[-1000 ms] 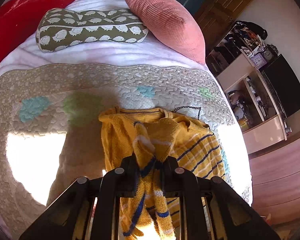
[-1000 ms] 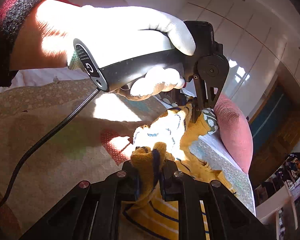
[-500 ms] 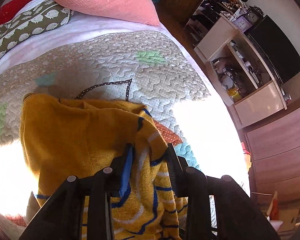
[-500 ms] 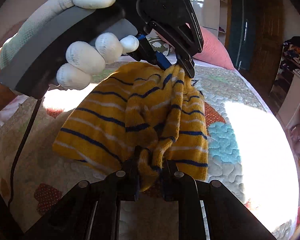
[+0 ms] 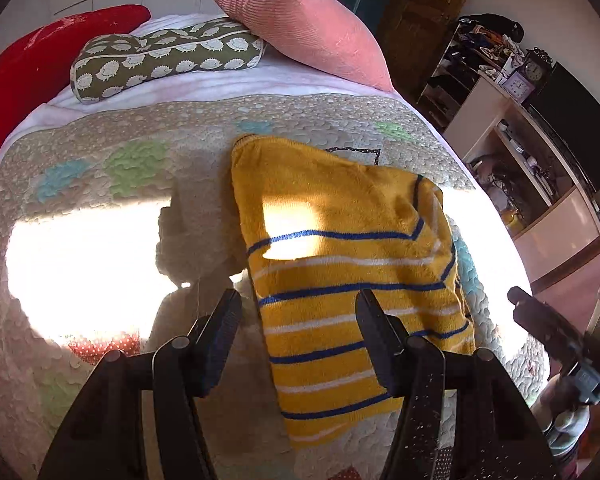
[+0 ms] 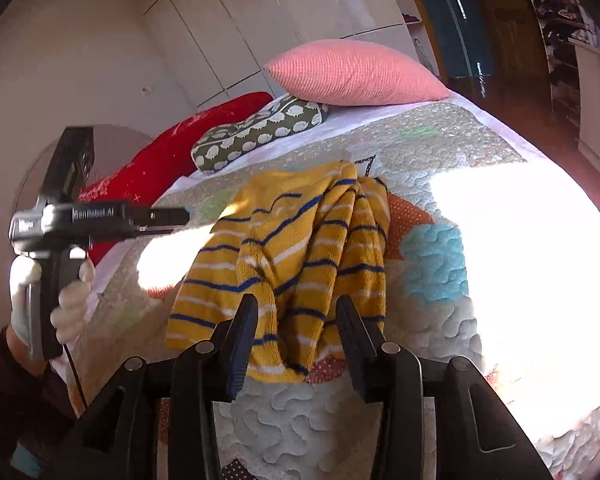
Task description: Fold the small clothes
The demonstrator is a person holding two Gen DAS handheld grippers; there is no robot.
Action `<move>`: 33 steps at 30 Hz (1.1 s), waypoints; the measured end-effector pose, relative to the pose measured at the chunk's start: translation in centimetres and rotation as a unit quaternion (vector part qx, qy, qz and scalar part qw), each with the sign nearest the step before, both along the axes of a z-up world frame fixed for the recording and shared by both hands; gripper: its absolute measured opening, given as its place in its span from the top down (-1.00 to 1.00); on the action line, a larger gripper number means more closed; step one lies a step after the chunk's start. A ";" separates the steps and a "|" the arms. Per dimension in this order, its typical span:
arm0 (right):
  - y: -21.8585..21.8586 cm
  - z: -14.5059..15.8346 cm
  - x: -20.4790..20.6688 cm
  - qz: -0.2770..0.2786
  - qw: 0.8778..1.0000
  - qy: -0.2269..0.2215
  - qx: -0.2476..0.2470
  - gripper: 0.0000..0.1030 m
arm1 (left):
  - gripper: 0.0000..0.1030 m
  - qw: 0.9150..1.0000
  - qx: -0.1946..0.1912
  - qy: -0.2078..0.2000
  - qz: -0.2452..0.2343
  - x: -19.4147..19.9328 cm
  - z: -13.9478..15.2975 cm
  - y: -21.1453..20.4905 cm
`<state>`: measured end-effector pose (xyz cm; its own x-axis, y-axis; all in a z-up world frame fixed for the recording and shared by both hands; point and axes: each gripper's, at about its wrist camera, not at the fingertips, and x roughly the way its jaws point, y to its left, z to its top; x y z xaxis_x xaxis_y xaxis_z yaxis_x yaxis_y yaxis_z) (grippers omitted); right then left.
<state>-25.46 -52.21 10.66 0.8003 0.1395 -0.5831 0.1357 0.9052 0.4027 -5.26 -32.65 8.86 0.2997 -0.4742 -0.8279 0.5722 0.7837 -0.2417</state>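
Yellow knit garment with blue and white stripes [image 5: 340, 264] lies between both opening jaws, unheld. Left gripper [image 5: 298, 320], right gripper [image 6: 296, 322]: clear the fabric fully, then smooth bunched folds.

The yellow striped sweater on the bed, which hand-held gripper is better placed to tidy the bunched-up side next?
Probably the right hand-held gripper. Its jaws are opening directly over the rumpled folds of the yellow striped sweater. The left hand-held gripper, also opening, faces the flatter side.
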 end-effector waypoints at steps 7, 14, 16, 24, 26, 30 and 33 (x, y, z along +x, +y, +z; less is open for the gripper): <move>-5.0 -1.1 11.4 -0.036 0.996 0.044 0.073 -0.04 | -0.13 0.999 -0.019 0.033 0.009 -3.0 -4.3 0.1; -4.3 -0.2 16.4 -0.013 0.996 0.085 0.019 0.71 | -0.20 0.999 -0.027 0.040 -0.002 -3.4 -5.6 -0.2; -5.2 -0.3 16.8 -0.056 0.993 0.097 -0.030 0.80 | -0.21 0.999 -0.022 0.048 0.005 -3.3 -6.3 -0.4; -6.8 0.8 9.1 -0.051 0.995 0.032 0.083 0.47 | -0.24 0.998 -0.045 0.049 0.014 -4.6 -5.4 0.9; -5.7 0.5 6.8 -0.017 0.992 0.026 0.119 0.15 | -0.24 0.998 -0.054 0.033 0.022 -5.7 -4.2 1.9; -2.0 -1.1 4.3 0.024 0.992 0.042 0.116 0.10 | -0.24 0.998 -0.051 0.001 0.046 -8.3 -2.5 4.2; -0.1 -2.9 3.9 0.056 0.988 0.059 0.131 0.90 | -0.24 0.997 -0.037 -0.010 0.065 -9.6 -2.2 6.0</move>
<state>-21.56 -52.34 7.80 0.6995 0.3819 -0.6041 0.1005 0.7843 0.6121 -14.84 -26.69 6.66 0.3791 -0.4902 -0.7848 0.4727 0.8317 -0.2912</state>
